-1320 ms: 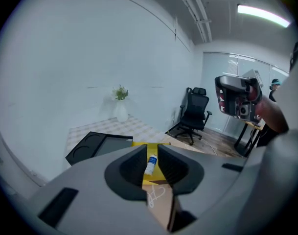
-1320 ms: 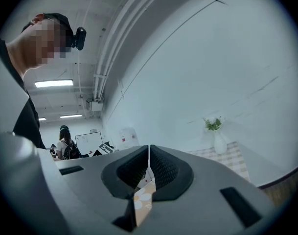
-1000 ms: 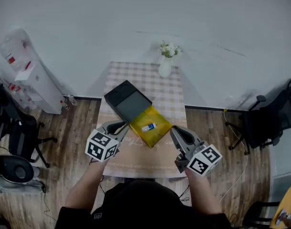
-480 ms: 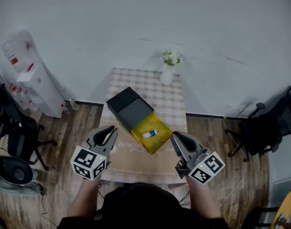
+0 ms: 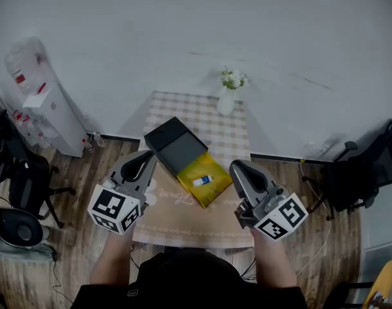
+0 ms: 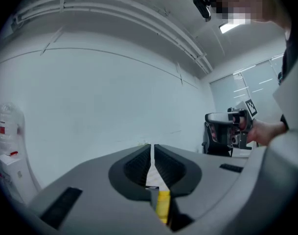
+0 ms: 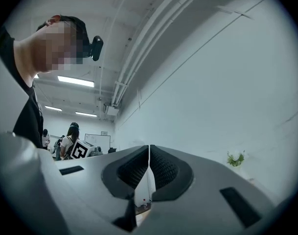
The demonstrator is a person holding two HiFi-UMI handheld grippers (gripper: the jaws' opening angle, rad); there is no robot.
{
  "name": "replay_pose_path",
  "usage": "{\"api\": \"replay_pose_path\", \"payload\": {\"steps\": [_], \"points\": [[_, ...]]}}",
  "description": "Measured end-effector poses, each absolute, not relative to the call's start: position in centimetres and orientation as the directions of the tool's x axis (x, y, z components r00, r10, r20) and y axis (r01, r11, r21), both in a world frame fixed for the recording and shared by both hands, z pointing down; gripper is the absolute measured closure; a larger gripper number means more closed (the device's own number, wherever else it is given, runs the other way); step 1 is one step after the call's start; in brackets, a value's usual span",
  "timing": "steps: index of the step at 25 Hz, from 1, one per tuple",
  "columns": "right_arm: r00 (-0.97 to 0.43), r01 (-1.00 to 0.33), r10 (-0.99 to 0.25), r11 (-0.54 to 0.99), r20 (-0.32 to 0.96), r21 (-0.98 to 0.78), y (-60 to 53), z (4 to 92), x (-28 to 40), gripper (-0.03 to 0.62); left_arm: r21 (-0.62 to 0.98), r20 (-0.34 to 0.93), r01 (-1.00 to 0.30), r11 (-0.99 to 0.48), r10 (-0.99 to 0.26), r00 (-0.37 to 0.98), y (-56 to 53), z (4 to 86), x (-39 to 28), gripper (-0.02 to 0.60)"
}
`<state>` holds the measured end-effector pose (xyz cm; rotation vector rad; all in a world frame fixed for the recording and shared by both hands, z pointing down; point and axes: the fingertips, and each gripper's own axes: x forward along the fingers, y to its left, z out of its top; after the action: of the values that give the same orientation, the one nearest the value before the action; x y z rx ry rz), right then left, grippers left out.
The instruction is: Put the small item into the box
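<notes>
One small item (image 5: 201, 181) inside one yellow box (image 5: 207, 196), one black lid (image 5: 175, 145)

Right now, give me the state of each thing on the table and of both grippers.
box: open, yellow inside showing
black lid: off, lying beside the box
small item: lying in the box
vase: upright
left gripper: closing, nearly together, empty
right gripper: shut, empty
</notes>
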<state>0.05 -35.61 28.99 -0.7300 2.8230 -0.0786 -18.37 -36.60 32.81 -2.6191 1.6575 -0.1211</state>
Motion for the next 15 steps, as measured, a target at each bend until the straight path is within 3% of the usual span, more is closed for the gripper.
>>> {"api": "replay_pose_path", "payload": {"steps": [5,15], "points": [[-0.822,-0.531,-0.535,0.844,-0.192,-0.078,-36.8,29.4,0.1,0.559,-0.057,0.017,-0.913,-0.404,-0.915,0.404,-37.9,33.1,-18.9,0.554],[-0.816,-0.558,-0.559,0.828,-0.147,-0.055,-36.8,31.6,0.6,0.559,-0.029,0.079,-0.895,-0.446,-0.893,0.443,-37.3,36.1,-17.5,0.555]]}}
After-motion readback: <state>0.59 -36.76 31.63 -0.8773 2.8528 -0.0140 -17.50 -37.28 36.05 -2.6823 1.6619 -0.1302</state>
